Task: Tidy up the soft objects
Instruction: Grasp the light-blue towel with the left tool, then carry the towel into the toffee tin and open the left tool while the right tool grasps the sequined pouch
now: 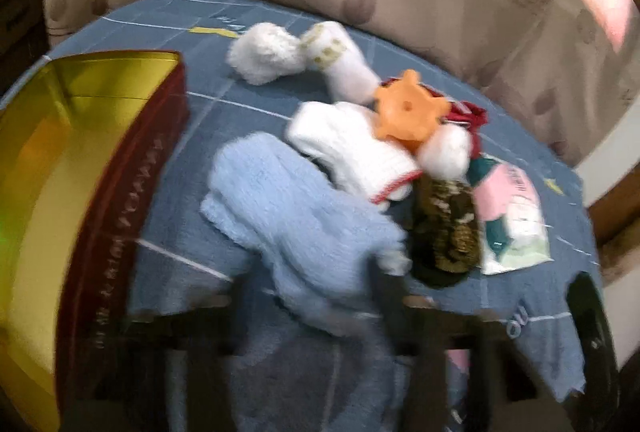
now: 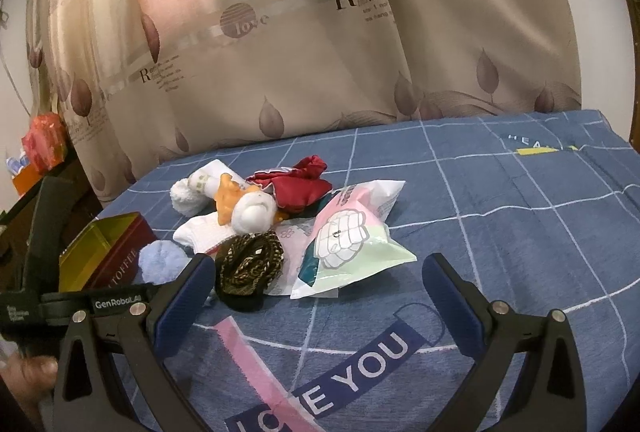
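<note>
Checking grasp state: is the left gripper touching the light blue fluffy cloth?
Touching. The left wrist view, though blurred, shows the light blue fluffy cloth running down between the left gripper fingers, with no gap visible.

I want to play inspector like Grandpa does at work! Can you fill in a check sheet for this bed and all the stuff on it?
Surface: blue checked bedspread, printed with "LOVE YOU".
Job's things: fluffy light-blue cloth, white sock, white fuzzy sock, red fabric pouch, dark gold-patterned cloth roll, all heaped together.
Box: open red box with gold lining, left of the heap.
Clutter: orange plastic toy, plastic tissue packet.
Grippers: left hand-held gripper on the light-blue cloth, blurred; right hand-held gripper open, holds nothing.
Cables: nothing seen.
Surroundings: beige leaf-print curtain behind the bed.
</note>
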Available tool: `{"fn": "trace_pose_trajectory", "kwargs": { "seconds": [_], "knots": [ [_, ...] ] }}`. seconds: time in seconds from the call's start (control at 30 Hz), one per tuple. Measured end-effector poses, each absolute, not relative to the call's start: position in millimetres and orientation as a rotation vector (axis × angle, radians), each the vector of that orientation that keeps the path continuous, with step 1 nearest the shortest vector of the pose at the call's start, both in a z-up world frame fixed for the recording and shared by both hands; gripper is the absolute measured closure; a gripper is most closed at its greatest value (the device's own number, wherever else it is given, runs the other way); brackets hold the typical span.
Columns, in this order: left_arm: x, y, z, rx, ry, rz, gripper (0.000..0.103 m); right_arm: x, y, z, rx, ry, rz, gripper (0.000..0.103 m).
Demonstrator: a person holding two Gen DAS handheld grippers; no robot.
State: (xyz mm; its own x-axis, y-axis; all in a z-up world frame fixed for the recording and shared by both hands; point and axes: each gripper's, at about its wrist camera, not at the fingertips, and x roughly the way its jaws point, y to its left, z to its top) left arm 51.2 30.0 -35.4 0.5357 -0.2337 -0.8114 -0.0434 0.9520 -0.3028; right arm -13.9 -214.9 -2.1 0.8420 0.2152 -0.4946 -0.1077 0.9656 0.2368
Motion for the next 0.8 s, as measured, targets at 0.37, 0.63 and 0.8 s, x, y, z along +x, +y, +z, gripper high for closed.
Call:
{"fn": "trace_pose_trajectory", "kwargs": {
  "seconds": [0.37,0.63,0.8],
  "knots": [
    [27.4,20.7,-12.7,-0.227,0.947,-0.146,0.081,-12.6,-216.3,-3.9,0.222,0.554,0.195,0.000],
    [-1.0,30.3,31.5,-0.179,0.855,-0.175,0.081,2.2,-185.7,-10.9,0.170,0.687,0.316,0.000],
    [-14.7,42.7,52.5,-0.190,0.816,-0.185,0.081,15.0,-154.6,-8.0,0.071,0.737,0.372,0.009]
  ]
}}
